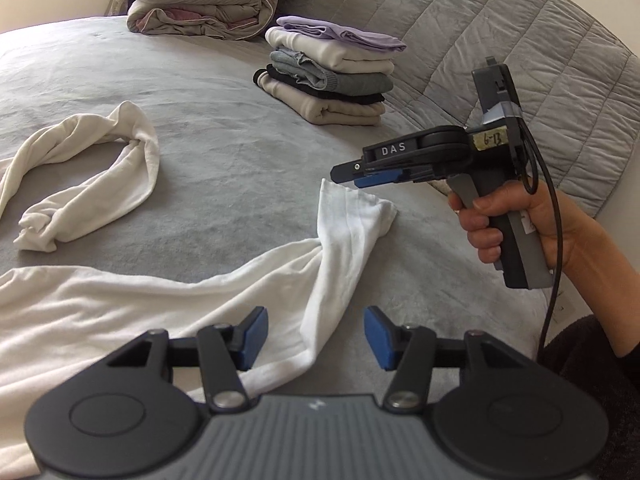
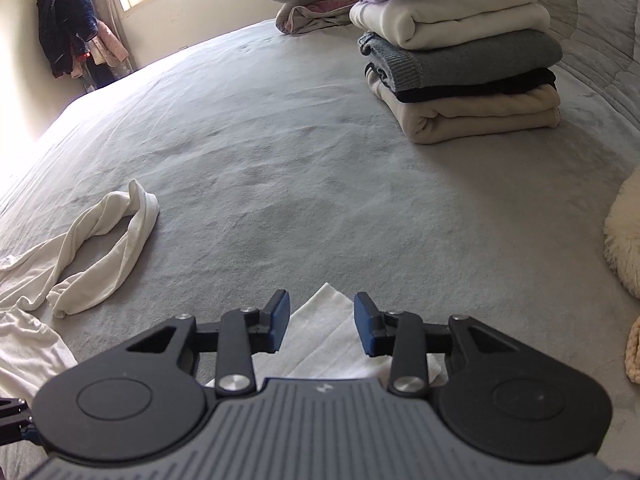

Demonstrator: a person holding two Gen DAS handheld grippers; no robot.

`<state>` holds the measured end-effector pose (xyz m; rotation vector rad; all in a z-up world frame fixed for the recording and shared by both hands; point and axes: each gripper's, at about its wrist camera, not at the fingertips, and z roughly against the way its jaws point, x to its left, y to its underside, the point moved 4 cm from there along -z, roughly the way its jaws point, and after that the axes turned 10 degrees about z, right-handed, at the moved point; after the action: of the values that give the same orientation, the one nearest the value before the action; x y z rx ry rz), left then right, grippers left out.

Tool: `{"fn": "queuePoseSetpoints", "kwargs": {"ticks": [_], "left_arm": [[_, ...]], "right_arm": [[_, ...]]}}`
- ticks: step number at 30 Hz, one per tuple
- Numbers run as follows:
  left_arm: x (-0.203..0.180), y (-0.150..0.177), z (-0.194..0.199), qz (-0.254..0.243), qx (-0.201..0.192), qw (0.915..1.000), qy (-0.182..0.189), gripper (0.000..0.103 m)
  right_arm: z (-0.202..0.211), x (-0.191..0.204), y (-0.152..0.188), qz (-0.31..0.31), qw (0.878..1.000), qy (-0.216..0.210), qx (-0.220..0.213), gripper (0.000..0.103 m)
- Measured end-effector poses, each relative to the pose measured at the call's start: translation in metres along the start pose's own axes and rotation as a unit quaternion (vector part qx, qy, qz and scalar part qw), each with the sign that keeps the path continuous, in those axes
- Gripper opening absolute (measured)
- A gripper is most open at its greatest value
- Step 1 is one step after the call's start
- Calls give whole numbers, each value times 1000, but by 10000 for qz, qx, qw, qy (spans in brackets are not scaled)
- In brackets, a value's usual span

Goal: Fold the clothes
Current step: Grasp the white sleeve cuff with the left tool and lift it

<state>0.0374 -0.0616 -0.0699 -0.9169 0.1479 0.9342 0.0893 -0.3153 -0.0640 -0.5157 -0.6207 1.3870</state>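
Observation:
A white long-sleeved shirt point(image 1: 120, 304) lies spread on the grey bed. One sleeve point(image 1: 348, 236) reaches toward the right, its cuff just under my right gripper point(image 1: 360, 176). The other sleeve point(image 1: 92, 184) curls in a loop at the left. My left gripper point(image 1: 316, 336) is open and empty, low over the shirt near the right sleeve's base. In the right wrist view my right gripper point(image 2: 322, 322) is open, with the sleeve cuff point(image 2: 324, 332) lying between and below its fingers. The looped sleeve shows at the left point(image 2: 108, 248).
A stack of folded clothes point(image 1: 332, 76) sits on the far side of the bed point(image 2: 460, 56). A rolled quilt point(image 1: 204, 0) lies behind it. A quilted grey cover point(image 1: 520, 40) runs along the right. A fluffy cream item point(image 2: 628, 232) lies at the right edge.

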Motion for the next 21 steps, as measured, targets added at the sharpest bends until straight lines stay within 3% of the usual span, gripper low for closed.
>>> {"fn": "queuePoseSetpoints", "kwargs": {"ticks": [5, 10, 12, 13, 14, 15, 19, 21], "left_arm": [[-8, 5, -16, -102, 95, 9999, -95, 47], [-18, 5, -27, -171, 58, 9995, -262, 37], [-21, 3, -29, -161, 65, 9994, -294, 30], [-22, 1, -31, -148, 63, 9994, -312, 28], [-23, -1, -32, -136, 59, 9993, -332, 27], [-23, -2, -34, -123, 25, 9992, -380, 27], [-18, -6, -38, 16, -126, 9985, -530, 17], [-18, -6, -38, 21, -149, 9983, -555, 2]], "right_arm": [[-14, -6, 0, -307, 9994, 141, 50, 34], [-21, 0, 3, -196, 9996, 199, -44, 34], [-21, 4, 5, 14, 9995, 312, -73, 26], [-21, 5, 6, 107, 9992, 368, -96, 19], [-21, 7, 6, 200, 9988, 424, -118, 5], [-20, 8, 7, 257, 9985, 459, -147, 2], [-12, -2, 6, -7, 9990, 258, -370, 1], [-2, -8, 5, -128, 9986, 191, -483, 1]]}}
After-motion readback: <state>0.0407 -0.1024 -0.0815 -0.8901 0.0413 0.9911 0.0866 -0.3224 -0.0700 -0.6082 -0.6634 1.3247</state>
